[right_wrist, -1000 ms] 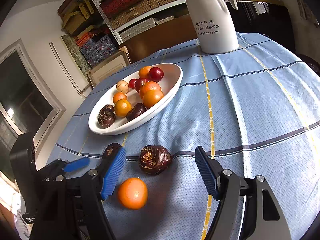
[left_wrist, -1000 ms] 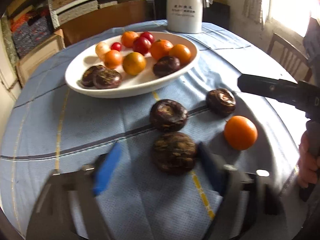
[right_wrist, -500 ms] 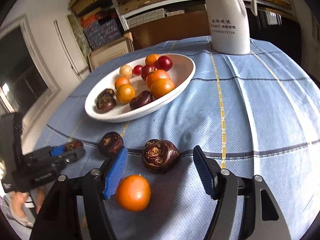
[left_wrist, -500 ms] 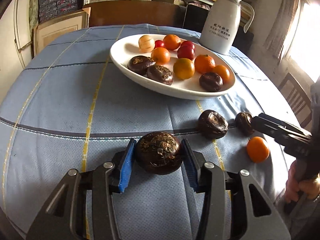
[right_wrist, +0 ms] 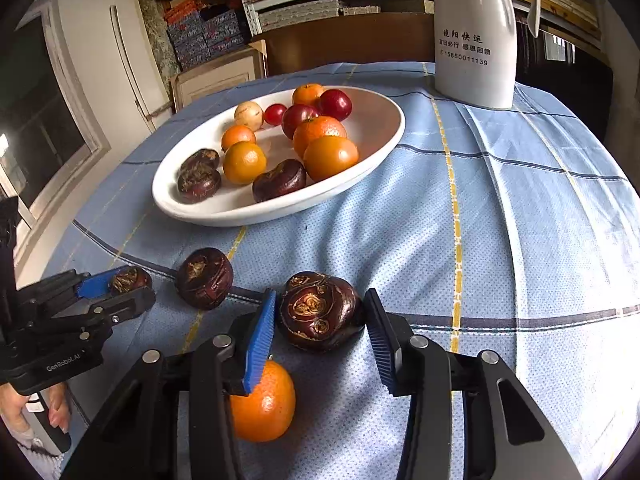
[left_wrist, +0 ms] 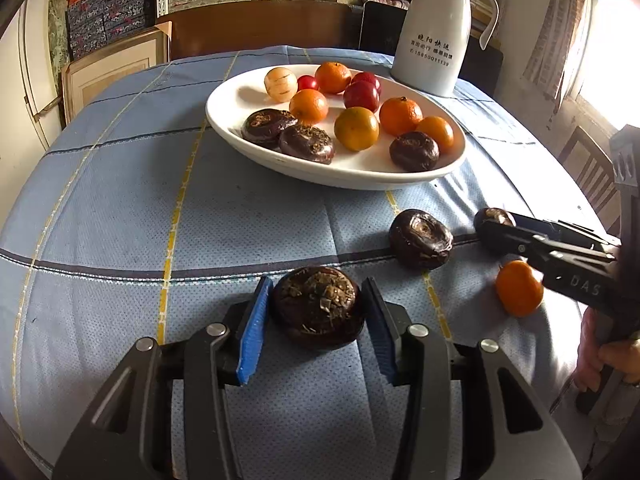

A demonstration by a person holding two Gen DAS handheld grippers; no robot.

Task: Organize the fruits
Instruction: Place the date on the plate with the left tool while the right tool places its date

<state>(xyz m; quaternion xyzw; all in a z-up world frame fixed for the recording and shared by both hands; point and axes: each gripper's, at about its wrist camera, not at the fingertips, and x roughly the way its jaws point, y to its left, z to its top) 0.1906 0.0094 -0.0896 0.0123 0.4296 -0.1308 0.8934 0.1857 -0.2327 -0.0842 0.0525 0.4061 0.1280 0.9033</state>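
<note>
A white oval plate (left_wrist: 240,144) (right_wrist: 380,148) holds several oranges, red fruits and dark water chestnuts. My left gripper (left_wrist: 316,320) is shut on a dark water chestnut (left_wrist: 318,312), also seen in the right wrist view (right_wrist: 128,278). My right gripper (right_wrist: 320,320) has closed around another water chestnut (right_wrist: 320,310), its pads at both sides of it; that chestnut shows in the left wrist view (left_wrist: 492,218). A third water chestnut (left_wrist: 420,238) (right_wrist: 204,278) and an orange (left_wrist: 518,288) (right_wrist: 262,400) lie loose on the blue cloth.
A white jug (left_wrist: 434,28) (right_wrist: 476,36) stands behind the plate. The round table has a blue checked cloth (left_wrist: 120,200). A wooden chair (left_wrist: 592,176) stands at the right. Shelves and boxes fill the background.
My left gripper closed on the nearest water chestnut and holds it. My right gripper moved forward and narrowed around its chestnut, leaving the orange under its left finger.
</note>
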